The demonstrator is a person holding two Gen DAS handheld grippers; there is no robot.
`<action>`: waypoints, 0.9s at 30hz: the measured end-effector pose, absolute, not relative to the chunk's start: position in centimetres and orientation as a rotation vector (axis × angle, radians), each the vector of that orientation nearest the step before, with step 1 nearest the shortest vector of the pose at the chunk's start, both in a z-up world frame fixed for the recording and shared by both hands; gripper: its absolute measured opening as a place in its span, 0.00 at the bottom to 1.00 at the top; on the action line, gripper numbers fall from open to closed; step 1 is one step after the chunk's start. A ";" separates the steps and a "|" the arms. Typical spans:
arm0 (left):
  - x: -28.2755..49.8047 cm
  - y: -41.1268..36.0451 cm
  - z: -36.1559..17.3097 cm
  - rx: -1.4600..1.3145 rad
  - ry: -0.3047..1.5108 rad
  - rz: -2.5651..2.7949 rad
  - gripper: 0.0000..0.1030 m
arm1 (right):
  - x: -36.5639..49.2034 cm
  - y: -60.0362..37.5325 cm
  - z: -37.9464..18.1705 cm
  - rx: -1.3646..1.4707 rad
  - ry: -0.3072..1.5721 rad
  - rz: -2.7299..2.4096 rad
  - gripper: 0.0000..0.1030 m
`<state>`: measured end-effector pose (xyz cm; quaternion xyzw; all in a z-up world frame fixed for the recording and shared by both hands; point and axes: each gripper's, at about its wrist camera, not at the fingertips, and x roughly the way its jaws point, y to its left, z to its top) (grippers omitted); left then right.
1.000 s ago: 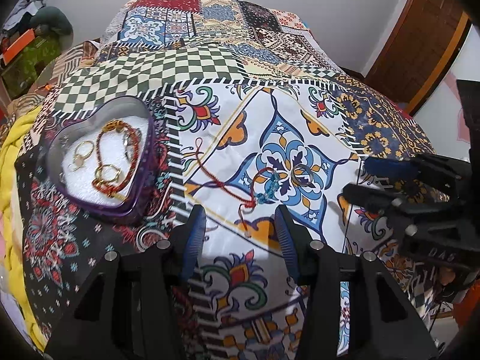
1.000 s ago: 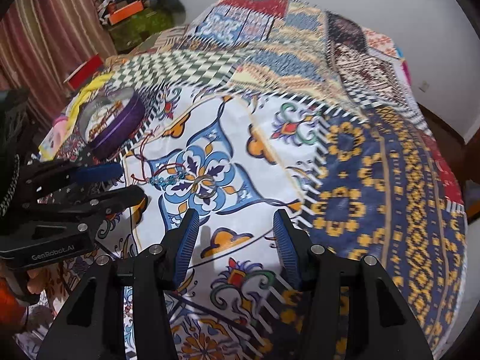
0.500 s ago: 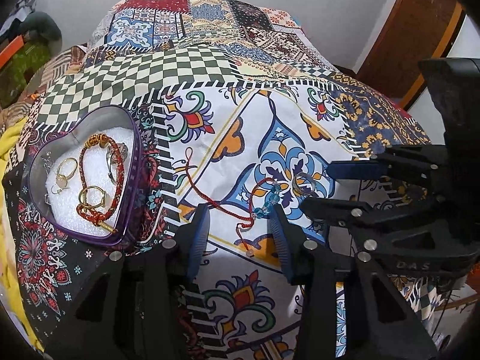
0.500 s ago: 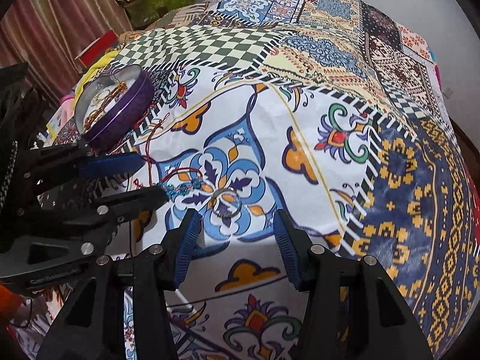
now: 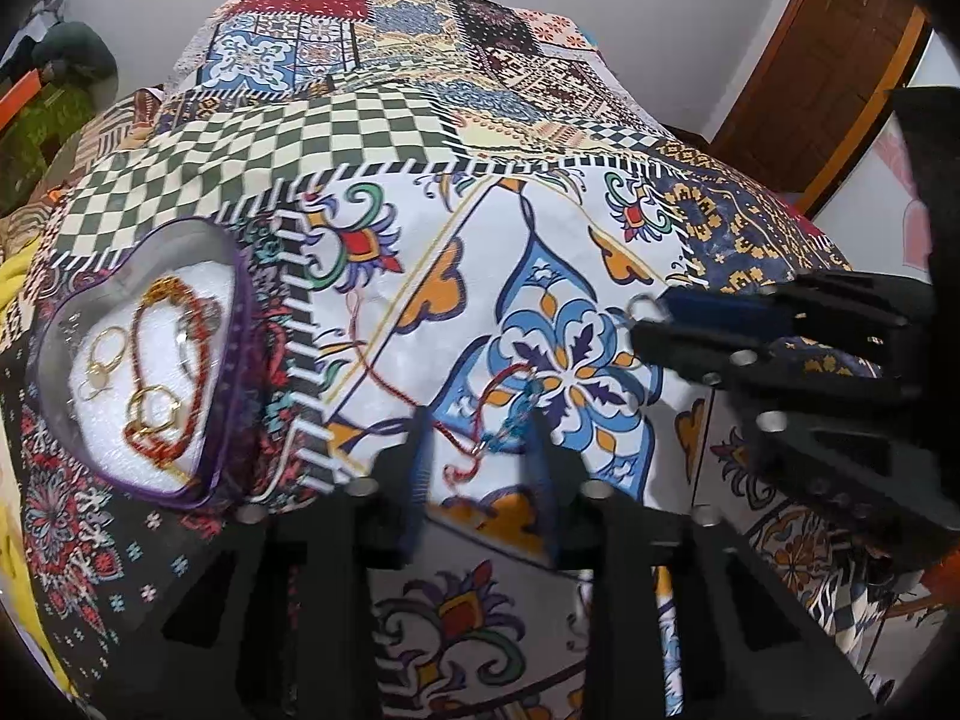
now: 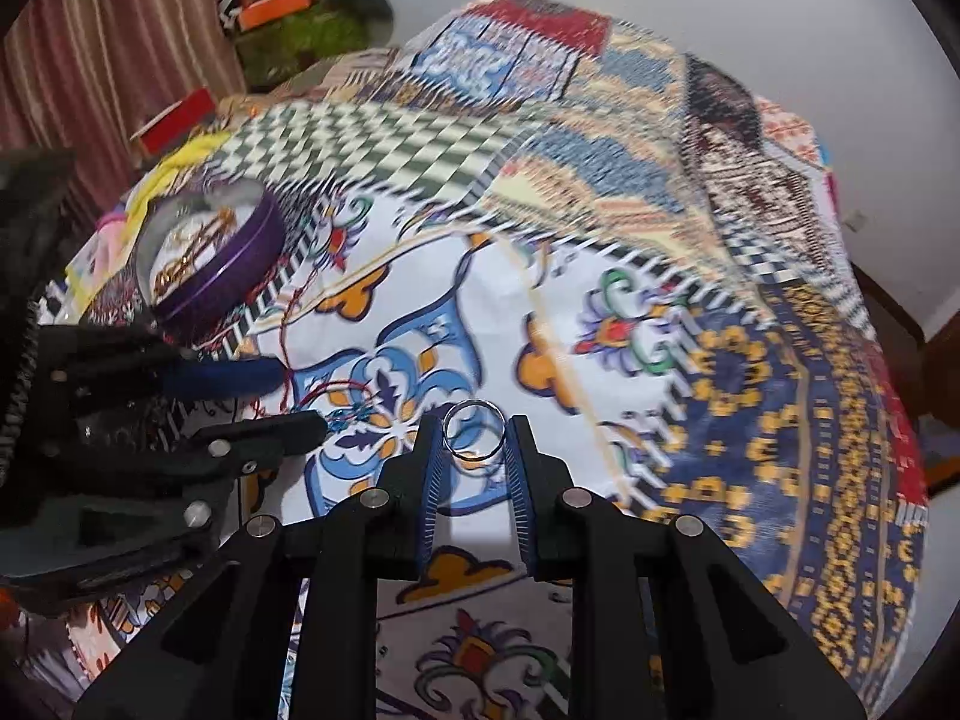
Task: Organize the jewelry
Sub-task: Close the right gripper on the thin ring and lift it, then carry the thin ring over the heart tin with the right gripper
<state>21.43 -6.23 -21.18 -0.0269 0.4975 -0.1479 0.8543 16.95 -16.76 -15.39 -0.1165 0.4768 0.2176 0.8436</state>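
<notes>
A silver ring stands tilted between the fingertips of my right gripper, which is shut on it just above the blue flower print. In the left wrist view the ring shows at the tip of the right gripper. A red cord bracelet with teal beads lies on the bedspread between the fingers of my open left gripper, seen from the right as the left gripper beside the bracelet. A purple heart-shaped tin holds gold rings and a red bracelet on white foam.
The patchwork bedspread covers a bed that falls away on all sides. The tin sits near the left edge by a yellow cloth. A striped curtain and clutter stand at the left, and a wooden door at the right.
My right gripper came forward over the ring, shut on it and raised it off the flower print. The left gripper moved up to the beaded bracelet and its fingers narrowed around it.
</notes>
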 end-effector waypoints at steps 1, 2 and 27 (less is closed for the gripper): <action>21.6 -6.4 -21.2 -0.057 1.048 -0.312 0.10 | 16.8 -17.0 -15.1 -0.243 1.002 0.455 0.19; 21.6 -6.6 -21.3 -0.055 1.048 -0.309 0.08 | 16.7 -17.3 -14.9 -0.241 1.000 0.451 0.19; 16.0 -1.8 -10.0 -0.023 0.768 -0.154 0.05 | 12.7 -15.0 -8.1 -0.222 0.849 0.443 0.19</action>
